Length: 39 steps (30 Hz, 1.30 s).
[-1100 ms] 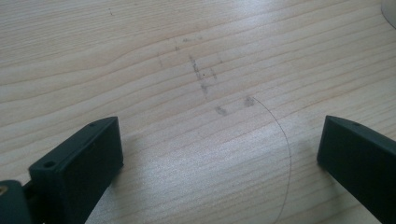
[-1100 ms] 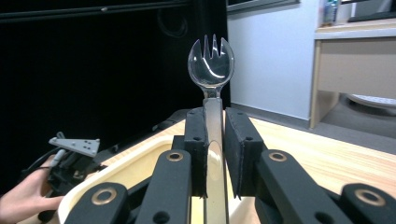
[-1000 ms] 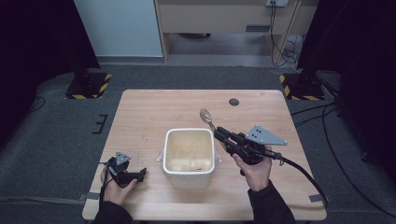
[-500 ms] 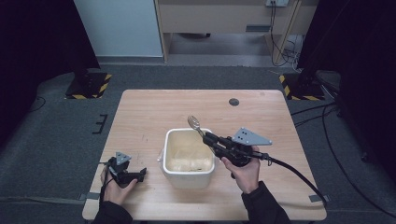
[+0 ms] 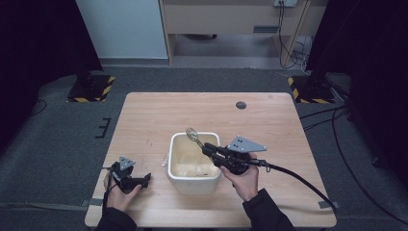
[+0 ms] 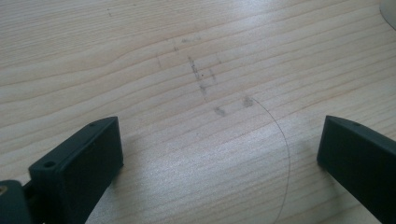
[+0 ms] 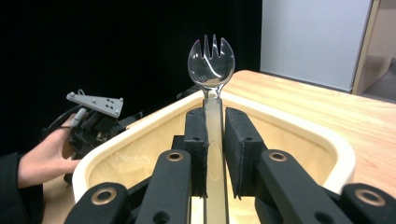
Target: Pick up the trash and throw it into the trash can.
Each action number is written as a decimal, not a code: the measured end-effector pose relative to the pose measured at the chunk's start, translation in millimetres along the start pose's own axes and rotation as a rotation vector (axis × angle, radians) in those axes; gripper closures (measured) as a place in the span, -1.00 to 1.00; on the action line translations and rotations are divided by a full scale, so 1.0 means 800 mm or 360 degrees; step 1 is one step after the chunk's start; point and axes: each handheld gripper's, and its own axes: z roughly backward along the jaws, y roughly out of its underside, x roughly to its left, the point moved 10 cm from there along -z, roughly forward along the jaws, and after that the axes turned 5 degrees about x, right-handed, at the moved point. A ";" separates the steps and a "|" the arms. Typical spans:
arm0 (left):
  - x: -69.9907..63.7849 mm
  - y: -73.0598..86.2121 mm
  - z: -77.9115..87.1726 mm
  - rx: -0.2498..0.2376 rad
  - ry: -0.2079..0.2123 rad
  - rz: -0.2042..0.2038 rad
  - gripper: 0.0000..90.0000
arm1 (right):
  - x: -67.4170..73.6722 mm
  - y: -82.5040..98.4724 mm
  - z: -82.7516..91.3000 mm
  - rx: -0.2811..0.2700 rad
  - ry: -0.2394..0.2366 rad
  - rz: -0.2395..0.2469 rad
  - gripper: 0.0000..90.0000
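Right gripper (image 5: 206,148) clamped on clear spork (image 7: 211,56) above cream tub (image 5: 193,180), left gripper (image 5: 144,178) jaws wide apart, empty, no readable writing

Both forearms are wearing dark long sleeves (image 5: 263,211). The two black hand-held grippers (image 5: 131,182) are each carrying a grey three-cornered perforated plate (image 5: 246,144); a thick black cable (image 5: 308,185) is trailing from the right gripper (image 5: 211,150), whose linkage is showing brass-ringed pivots (image 7: 103,195).

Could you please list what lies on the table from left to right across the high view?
Left hand-held gripper → cream rectangular plastic tub → right hand-held gripper, gripping a clear plastic spork above the tub → black cable trailing to the table's right edge.
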 end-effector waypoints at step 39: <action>0.000 0.000 0.000 0.0000 0.0000 0.0000 -1.00 | -0.029 -0.014 0.030 0.0000 0.0201 0.0040 -0.09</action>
